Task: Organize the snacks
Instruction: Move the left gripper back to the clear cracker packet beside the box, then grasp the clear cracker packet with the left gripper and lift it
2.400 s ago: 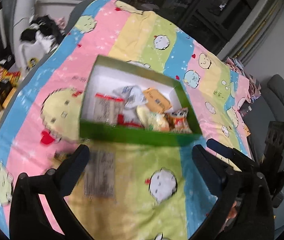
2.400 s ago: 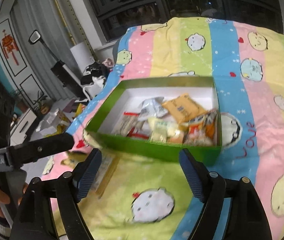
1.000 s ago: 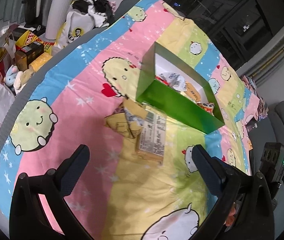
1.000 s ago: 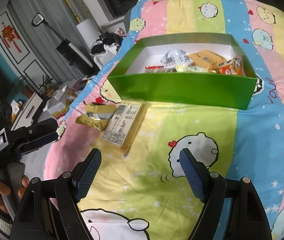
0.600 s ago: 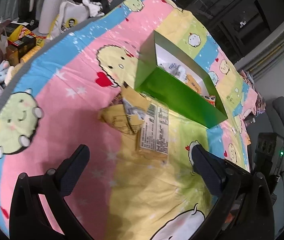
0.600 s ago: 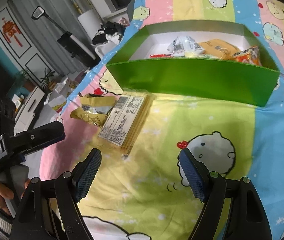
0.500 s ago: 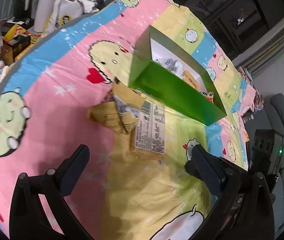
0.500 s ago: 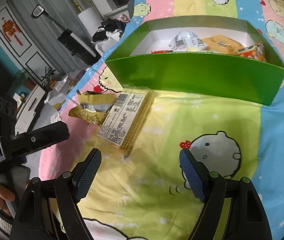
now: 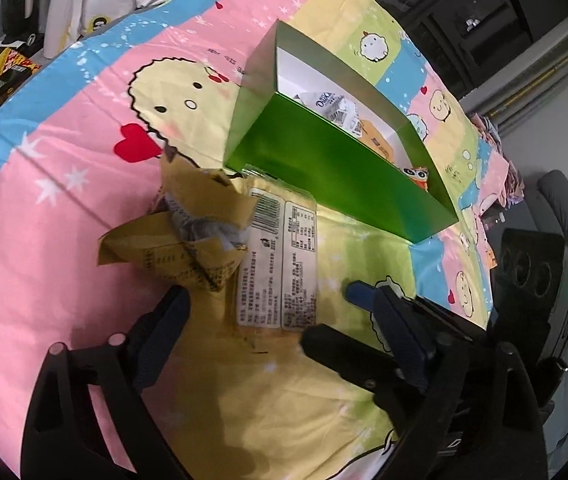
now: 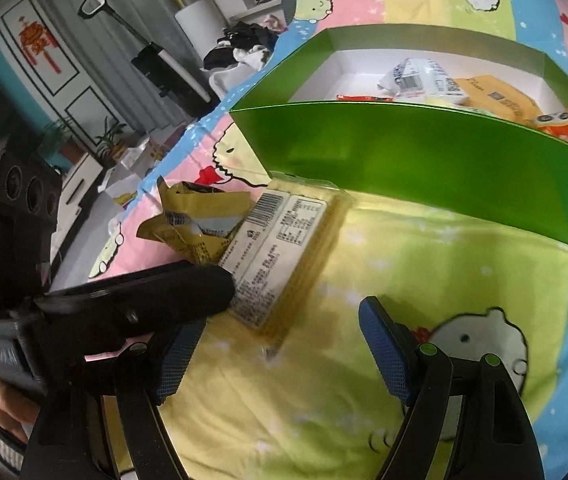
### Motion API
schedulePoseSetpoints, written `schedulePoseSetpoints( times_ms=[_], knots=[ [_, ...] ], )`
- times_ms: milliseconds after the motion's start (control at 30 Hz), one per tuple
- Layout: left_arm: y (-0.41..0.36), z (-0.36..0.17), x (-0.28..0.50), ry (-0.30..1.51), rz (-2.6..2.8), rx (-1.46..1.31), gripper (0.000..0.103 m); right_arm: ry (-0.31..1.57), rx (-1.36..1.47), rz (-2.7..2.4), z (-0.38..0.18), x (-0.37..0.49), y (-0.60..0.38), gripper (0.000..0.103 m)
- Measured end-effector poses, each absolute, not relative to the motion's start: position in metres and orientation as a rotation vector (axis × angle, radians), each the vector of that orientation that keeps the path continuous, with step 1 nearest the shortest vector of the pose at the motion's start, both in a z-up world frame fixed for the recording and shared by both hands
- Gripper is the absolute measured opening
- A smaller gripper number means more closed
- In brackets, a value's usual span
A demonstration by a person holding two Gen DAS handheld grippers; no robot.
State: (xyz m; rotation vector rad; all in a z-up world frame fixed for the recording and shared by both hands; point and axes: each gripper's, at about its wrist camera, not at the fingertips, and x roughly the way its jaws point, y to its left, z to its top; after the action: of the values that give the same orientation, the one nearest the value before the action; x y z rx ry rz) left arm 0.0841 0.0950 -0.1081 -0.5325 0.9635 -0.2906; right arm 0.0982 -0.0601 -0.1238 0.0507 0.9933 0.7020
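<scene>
A crumpled yellow wrapper point(image 9: 180, 240) lay farthest left on the striped cartoon bedspread point(image 9: 64, 128), touching the left edge of a flat clear-wrapped snack packet point(image 9: 278, 268) that lay label side up. The far end of that packet sat just beside the near wall of the green box point(image 9: 335, 176), which stood open on the bedspread and held several snacks, among them a white packet point(image 9: 333, 106) and an orange packet point(image 10: 495, 98).

The left gripper point(image 9: 268, 310) hung low over the near end of the snack packet, its jaws closing from a wide spread; the packet's near end lay between the fingers, but neither pad touched it and nothing was held.

The right gripper point(image 10: 280, 344) stood to the right of the left one, over the bedspread just short of the same packet. Its jaws were well apart and empty. In the right wrist view one left finger point(image 10: 152, 300) crossed in front of the packet's left edge. A hand point(image 10: 0, 404) in a striped sleeve showed at the lower left.
</scene>
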Motion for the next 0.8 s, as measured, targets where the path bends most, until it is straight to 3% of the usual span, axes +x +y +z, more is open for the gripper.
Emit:
schedulePoseSetpoints(
  times_ms=[133,367,600,800],
  knots=[
    [0.097,-0.111,0.089,0.98,-0.308,-0.55,0.072,0.998,0.061,0.724,-0.126,0.101,-0.056,0.076],
    [0.094,-0.115,0.097,1.008,-0.326,-0.57,0.063,0.992,0.041,0.745,-0.127,0.105,-0.052,0.065],
    [0.099,-0.12,0.1,1.022,-0.326,-0.61,0.04,0.991,0.015,0.763,-0.129,0.107,-0.045,0.064],
    [0.096,-0.119,0.097,1.007,-0.306,-0.596,0.039,0.976,-0.008,0.755,-0.128,0.105,-0.044,0.059]
  ],
)
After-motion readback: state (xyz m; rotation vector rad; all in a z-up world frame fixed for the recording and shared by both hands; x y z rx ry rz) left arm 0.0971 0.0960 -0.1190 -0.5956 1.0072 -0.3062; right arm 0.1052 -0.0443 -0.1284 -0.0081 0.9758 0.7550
